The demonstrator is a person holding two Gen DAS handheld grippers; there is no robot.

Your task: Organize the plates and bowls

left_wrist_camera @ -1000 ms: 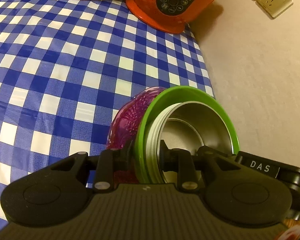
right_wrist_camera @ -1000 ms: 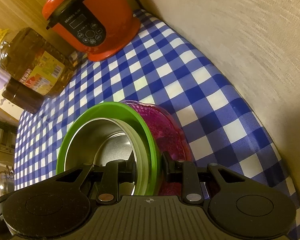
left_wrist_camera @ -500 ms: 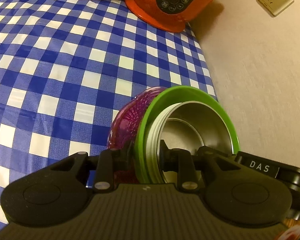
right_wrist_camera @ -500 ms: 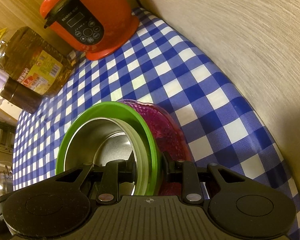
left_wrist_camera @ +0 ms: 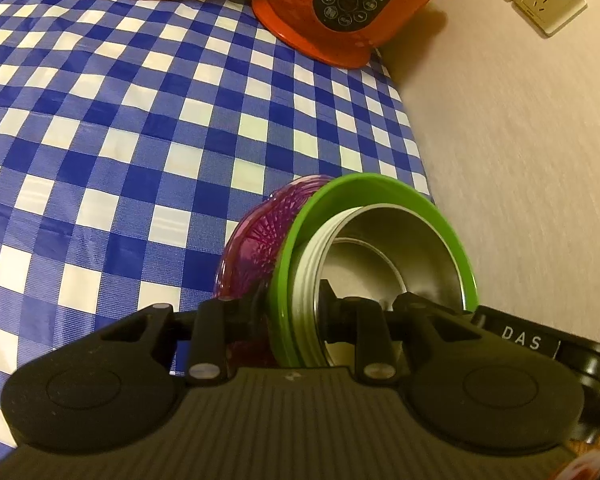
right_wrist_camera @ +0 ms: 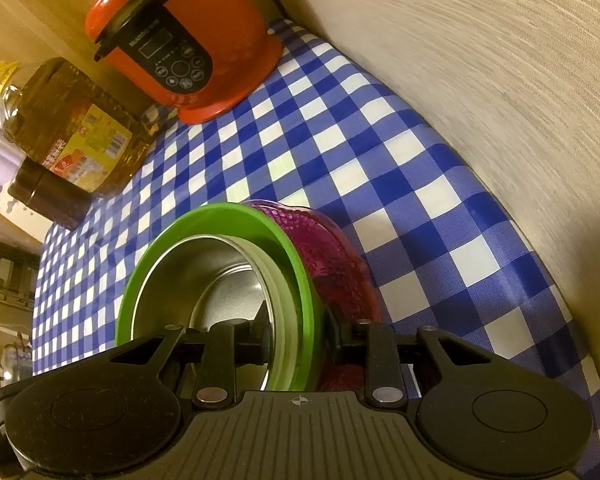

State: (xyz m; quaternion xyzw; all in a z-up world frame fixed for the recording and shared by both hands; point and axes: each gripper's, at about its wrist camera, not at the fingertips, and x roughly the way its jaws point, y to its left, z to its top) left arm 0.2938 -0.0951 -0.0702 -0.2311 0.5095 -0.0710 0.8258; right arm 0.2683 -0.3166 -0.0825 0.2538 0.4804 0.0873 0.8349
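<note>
A table covered in a blue-and-white checked cloth (left_wrist_camera: 140, 128) carries an orange electric cooker (left_wrist_camera: 340, 8) at the upper right of the frame, with a bottle of cooking oil (right_wrist_camera: 72, 128) and a dark jar (right_wrist_camera: 48, 196) alongside.

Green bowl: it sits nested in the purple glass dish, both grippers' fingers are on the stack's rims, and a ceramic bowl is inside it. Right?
Not quite. The bowl inside the green bowl is stainless steel, not ceramic; the left wrist view shows its shiny metal wall. The rest holds: it is nested in the purple glass dish, with the left gripper and right gripper at the rims.
</note>
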